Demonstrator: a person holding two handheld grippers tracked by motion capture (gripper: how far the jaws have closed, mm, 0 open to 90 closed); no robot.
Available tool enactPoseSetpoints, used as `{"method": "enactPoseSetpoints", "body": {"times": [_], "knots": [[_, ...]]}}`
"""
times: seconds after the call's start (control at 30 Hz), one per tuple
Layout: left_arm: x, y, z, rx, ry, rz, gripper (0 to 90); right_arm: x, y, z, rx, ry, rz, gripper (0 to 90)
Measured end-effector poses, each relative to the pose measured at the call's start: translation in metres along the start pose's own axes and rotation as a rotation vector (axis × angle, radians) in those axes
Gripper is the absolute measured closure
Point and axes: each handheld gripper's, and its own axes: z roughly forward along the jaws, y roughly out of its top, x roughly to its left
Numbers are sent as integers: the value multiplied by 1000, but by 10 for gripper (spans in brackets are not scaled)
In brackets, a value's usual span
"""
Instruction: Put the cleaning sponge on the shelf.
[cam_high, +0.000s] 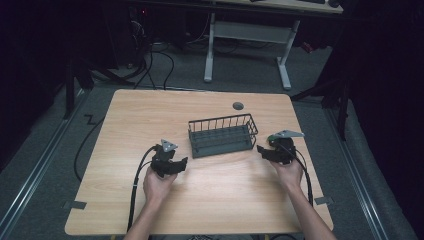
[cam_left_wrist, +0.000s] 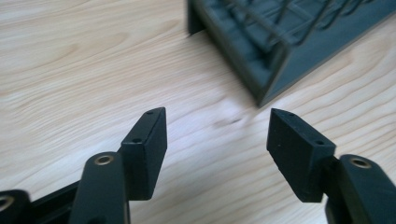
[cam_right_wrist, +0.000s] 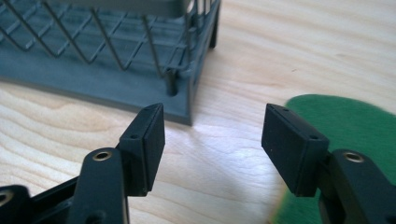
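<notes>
A dark grey wire basket (cam_high: 222, 135) with a solid base stands in the middle of the wooden table (cam_high: 150, 115). My left gripper (cam_high: 183, 163) lies on the table just left of it, jaws pointing at its near left corner. In the left gripper view that gripper (cam_left_wrist: 217, 126) is open over bare wood, with the basket's corner (cam_left_wrist: 280, 56) just ahead. My right gripper (cam_high: 260, 149) sits at the basket's right end. In the right gripper view it (cam_right_wrist: 215, 121) is open too, facing the basket's corner (cam_right_wrist: 93, 74). A green patch (cam_right_wrist: 341, 121) lies beneath its right jaw.
A round grommet hole (cam_high: 238, 105) sits in the table behind the basket. Cables trail from both grippers toward the table's near edge. Beyond the table's far edge stands a white-legged desk (cam_high: 247, 35) with floor cables (cam_high: 160, 65) beside it.
</notes>
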Motion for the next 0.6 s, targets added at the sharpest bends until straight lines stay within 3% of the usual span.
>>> {"method": "enactPoseSetpoints", "body": {"times": [0.27,0.47,0.6], "knots": [[20,-23,-13,1,68,-14,379,-21,-6,-14,-17,-45,51,387],[36,-39,-19,-8,126,-61,379,-39,-7,-20,-67,-79,110,364],[43,-45,-21,-3,162,-73,379,-49,-9,-14,-23,-99,133,346]]}}
